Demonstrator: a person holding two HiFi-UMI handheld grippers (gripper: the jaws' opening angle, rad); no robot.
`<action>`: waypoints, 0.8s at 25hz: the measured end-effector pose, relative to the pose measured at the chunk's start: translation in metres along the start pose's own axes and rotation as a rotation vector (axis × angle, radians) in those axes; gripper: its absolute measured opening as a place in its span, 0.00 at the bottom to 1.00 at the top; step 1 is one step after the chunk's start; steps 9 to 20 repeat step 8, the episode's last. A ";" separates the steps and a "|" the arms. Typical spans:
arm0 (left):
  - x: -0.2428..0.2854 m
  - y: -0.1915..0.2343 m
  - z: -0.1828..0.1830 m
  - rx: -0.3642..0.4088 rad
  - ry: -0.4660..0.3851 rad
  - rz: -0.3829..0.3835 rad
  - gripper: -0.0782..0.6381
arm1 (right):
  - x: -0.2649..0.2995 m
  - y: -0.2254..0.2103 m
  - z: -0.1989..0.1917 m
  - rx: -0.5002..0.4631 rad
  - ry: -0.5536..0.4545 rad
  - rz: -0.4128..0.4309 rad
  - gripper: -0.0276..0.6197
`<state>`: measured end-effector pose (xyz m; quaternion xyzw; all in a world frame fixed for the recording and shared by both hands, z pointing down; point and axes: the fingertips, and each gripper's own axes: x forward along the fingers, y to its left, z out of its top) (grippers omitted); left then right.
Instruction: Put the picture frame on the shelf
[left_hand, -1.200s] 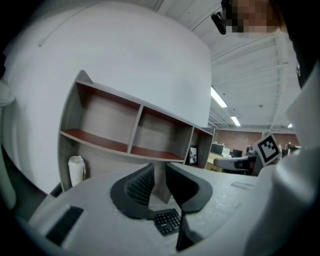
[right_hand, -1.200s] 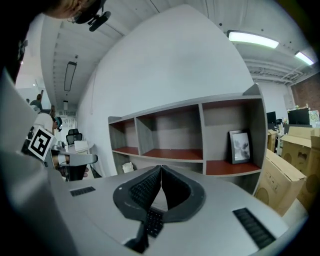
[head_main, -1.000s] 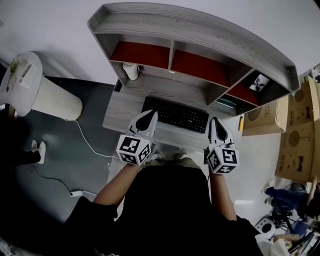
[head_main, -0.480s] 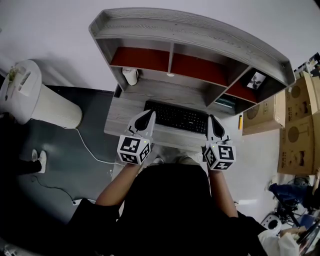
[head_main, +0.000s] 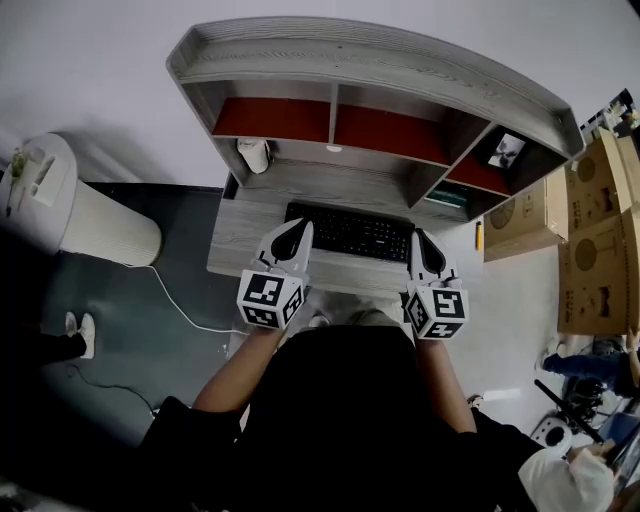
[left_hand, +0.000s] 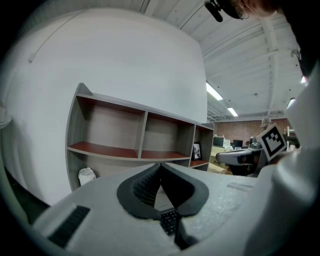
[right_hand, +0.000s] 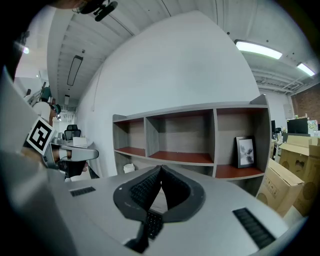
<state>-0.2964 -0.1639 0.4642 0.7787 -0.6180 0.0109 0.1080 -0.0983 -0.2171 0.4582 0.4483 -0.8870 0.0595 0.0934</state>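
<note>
We judge the placing step to be done. The picture frame (head_main: 507, 151) stands upright in the rightmost compartment of the shelf (head_main: 370, 62), at the upper right of the head view. It rests on the red board there, well apart from both grippers. In the right gripper view the same frame (right_hand: 245, 152) shows right of centre, facing out into the room.

The left gripper (head_main: 292, 238) sits at lower centre-left of the head view, over the near edge of the keyboard (head_main: 350, 230). Its jaws are clenched tip to tip with nothing between them (only keyboard keys show through the gap below the tips). The right gripper (head_main: 425, 250), at lower centre-right, is likewise pressed together and empty.

Both grippers hover low over the desk (head_main: 240, 225), close to the person's body. As we read it, nothing is left to carry. The next move calls for little more than keeping both grippers clear of the shelf so the frame is not knocked. Whether the frame leans on the back wall we cannot tell.
</note>
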 end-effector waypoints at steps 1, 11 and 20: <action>0.000 -0.001 -0.001 -0.006 0.003 -0.003 0.13 | -0.001 0.000 0.000 0.000 0.001 -0.002 0.06; 0.003 -0.002 -0.011 -0.014 0.013 -0.014 0.13 | -0.005 0.000 0.000 -0.022 0.002 -0.012 0.06; 0.003 -0.002 -0.011 -0.014 0.013 -0.014 0.13 | -0.005 0.000 0.000 -0.022 0.002 -0.012 0.06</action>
